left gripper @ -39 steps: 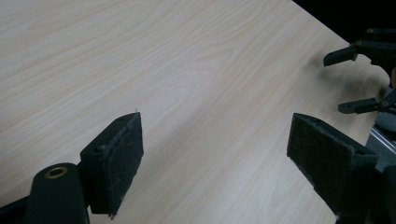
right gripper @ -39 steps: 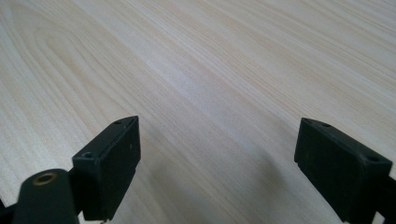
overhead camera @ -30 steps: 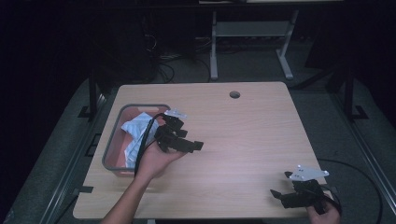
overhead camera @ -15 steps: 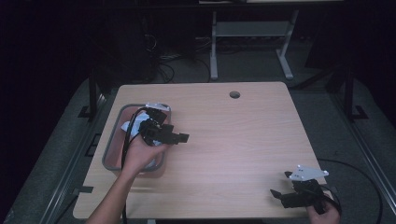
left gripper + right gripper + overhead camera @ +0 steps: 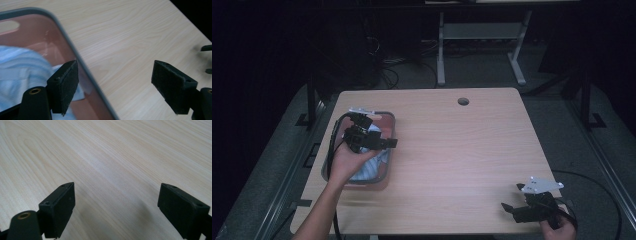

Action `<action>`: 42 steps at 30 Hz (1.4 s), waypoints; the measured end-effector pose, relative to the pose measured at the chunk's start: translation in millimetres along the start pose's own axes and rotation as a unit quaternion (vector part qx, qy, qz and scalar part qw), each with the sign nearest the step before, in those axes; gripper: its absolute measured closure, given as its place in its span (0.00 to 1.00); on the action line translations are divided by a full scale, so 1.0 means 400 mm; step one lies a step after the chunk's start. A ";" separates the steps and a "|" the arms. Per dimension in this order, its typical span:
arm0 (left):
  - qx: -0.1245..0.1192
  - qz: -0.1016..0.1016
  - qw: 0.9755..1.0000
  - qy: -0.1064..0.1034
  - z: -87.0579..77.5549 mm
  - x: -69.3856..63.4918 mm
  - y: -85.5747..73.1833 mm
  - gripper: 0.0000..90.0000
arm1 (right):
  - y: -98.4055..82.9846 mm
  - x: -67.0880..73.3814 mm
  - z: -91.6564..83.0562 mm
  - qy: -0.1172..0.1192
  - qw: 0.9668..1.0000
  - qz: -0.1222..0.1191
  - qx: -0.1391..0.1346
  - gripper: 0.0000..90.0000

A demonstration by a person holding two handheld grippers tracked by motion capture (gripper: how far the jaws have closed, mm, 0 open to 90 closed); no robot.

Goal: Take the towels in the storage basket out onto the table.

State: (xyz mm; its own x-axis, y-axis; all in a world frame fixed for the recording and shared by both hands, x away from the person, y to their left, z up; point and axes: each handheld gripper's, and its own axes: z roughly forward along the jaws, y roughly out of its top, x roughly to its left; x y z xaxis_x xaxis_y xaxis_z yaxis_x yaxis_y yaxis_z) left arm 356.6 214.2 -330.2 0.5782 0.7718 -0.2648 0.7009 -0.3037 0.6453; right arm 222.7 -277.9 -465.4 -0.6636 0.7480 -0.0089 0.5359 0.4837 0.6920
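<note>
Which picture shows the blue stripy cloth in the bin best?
The left gripper view: the blue stripy cloth is close, its stripes clear, lying inside the bin. The high view shows it small, partly behind the left hand. The right gripper view shows table.

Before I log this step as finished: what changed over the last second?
The left claw moved left across the table, from beside the bin to over it. Its jaws have just been closing slightly but stand open, nothing between them. The striped cloth lies in the bin throughout. The right claw stayed put, open.
</note>
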 end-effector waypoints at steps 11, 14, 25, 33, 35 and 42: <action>0.005 -0.037 0.999 0.032 -0.016 0.076 -0.031 0.24 | 0.000 0.000 0.001 -0.001 1.000 -0.001 0.000 0.15; 0.008 -0.048 0.998 0.043 -0.016 0.096 -0.041 0.24 | 0.000 0.001 -0.001 -0.001 1.000 0.000 0.001 0.15; 0.041 -0.076 0.993 0.084 0.010 0.150 -0.068 0.25 | 0.000 0.002 -0.001 0.000 1.000 0.000 0.000 0.15; 0.076 -0.082 0.987 0.118 0.053 0.159 -0.068 0.31 | 0.001 0.002 0.000 0.000 1.000 -0.002 0.001 0.15; 0.094 -0.082 0.984 0.130 0.074 0.156 -0.066 0.33 | 0.000 0.002 0.001 0.001 1.000 -0.001 0.001 0.15; 0.156 -0.065 0.972 0.166 0.128 0.157 -0.069 0.36 | 0.000 0.002 -0.002 0.001 1.000 -0.004 0.001 0.15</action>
State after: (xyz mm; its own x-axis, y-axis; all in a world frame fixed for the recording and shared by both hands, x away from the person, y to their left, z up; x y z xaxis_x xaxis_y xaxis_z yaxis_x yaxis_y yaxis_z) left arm 394.9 242.3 -401.3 0.3461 0.9368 -0.0512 0.8815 -0.3060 0.3596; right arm 221.7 -277.8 -464.8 -0.6687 0.7434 -0.0138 0.5309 0.4905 0.6910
